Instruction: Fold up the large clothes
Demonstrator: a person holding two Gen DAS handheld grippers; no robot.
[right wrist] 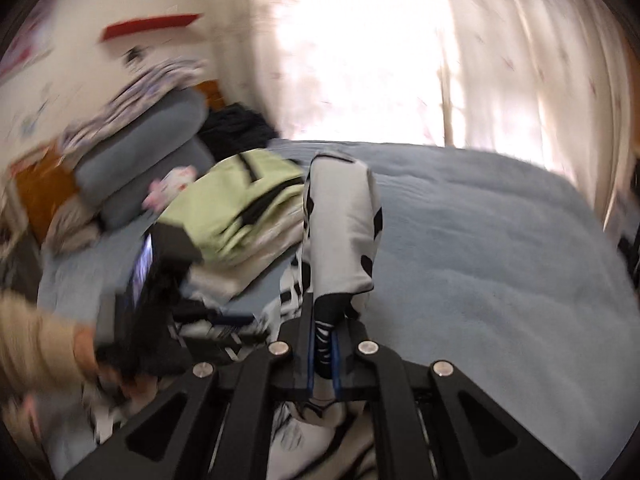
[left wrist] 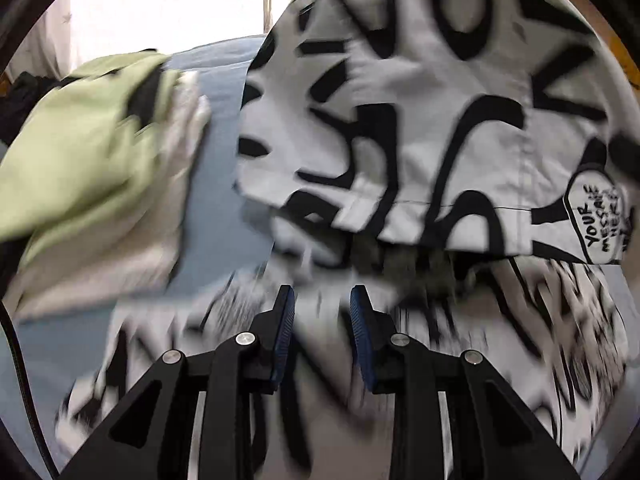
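A large white garment with bold black lettering [left wrist: 420,120] is partly lifted, and one fold hangs over the part that lies blurred on the bed. My left gripper [left wrist: 322,294] hovers over that lower part. Its blue pads [left wrist: 286,320] stand apart and I see no cloth pinched between them. In the right wrist view my right gripper [right wrist: 324,344] is shut on a bunched edge of the garment [right wrist: 340,208], which stands up in a tall fold ahead of the fingers. A sleeved hand [right wrist: 40,344] holds the left gripper's black body [right wrist: 152,280] at the left.
The bed has a blue cover [right wrist: 480,260], bare to the right. A stack of folded clothes topped by a light green piece [right wrist: 240,200] [left wrist: 88,152] lies to the left. Grey pillows [right wrist: 144,148] and dark clothes sit behind it. Bright curtains [right wrist: 520,60] hang beyond the bed.
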